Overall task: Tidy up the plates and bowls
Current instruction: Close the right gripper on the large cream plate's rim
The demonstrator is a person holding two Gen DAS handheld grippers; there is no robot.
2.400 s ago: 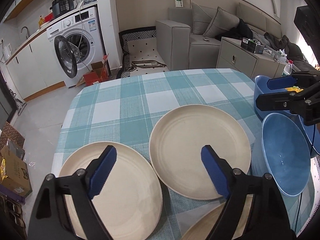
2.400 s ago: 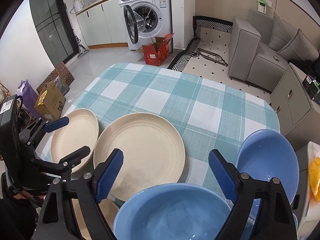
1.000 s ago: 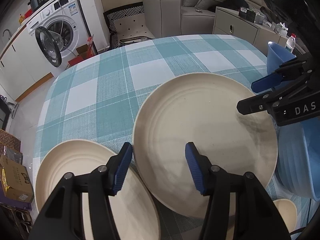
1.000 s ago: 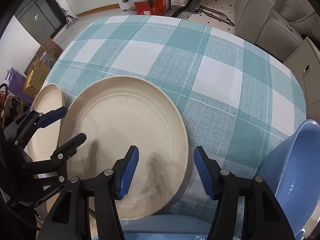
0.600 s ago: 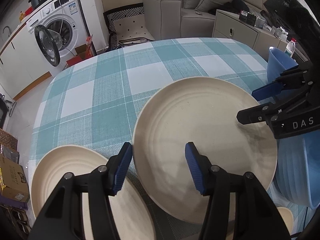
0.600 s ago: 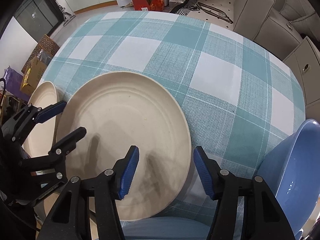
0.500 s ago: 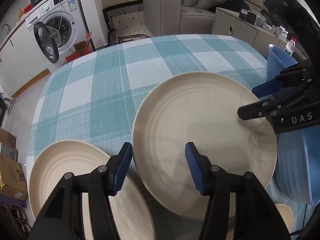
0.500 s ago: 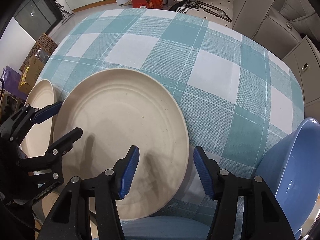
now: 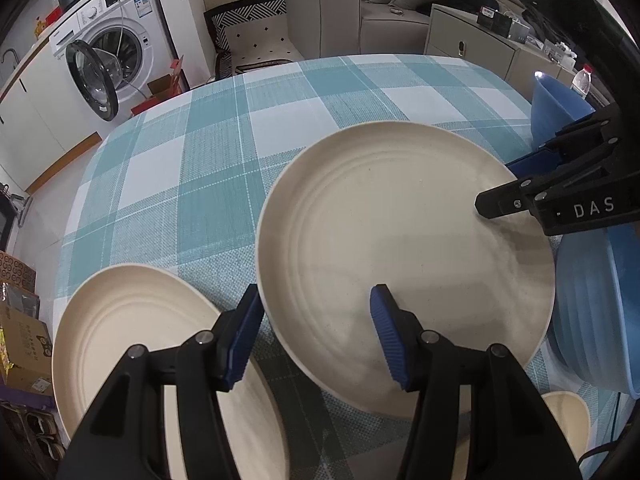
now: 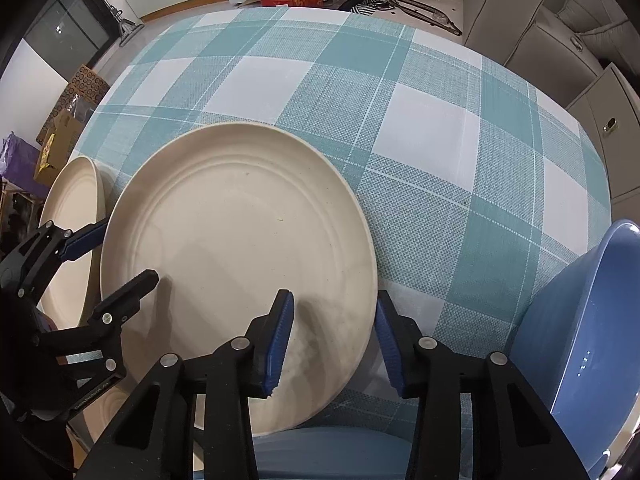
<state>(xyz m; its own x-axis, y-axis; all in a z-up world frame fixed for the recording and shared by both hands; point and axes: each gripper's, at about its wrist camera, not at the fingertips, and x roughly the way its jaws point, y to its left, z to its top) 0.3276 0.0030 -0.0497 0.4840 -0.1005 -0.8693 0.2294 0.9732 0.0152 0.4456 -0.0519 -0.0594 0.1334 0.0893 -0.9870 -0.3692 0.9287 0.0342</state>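
Plate point(image 10: 236, 248) rim between right tongs point(image 10: 332, 340) — closing, gap remains.

I count three cream plates on the counter: the big plate point(image 9: 400, 240) in the middle, a second plate point(image 9: 132, 340) towards the near left corner, and a third plate point(image 9: 568, 420) of which I see only a sliver at the near right corner. I make out two blue bowls, both along the right edge: the near bowl point(image 9: 584, 300) just beside the big plate and the far bowl point(image 9: 554, 108) further back. Beyond the counter I count one washing machine point(image 9: 116, 52) and one water bottle point(image 9: 582, 80).
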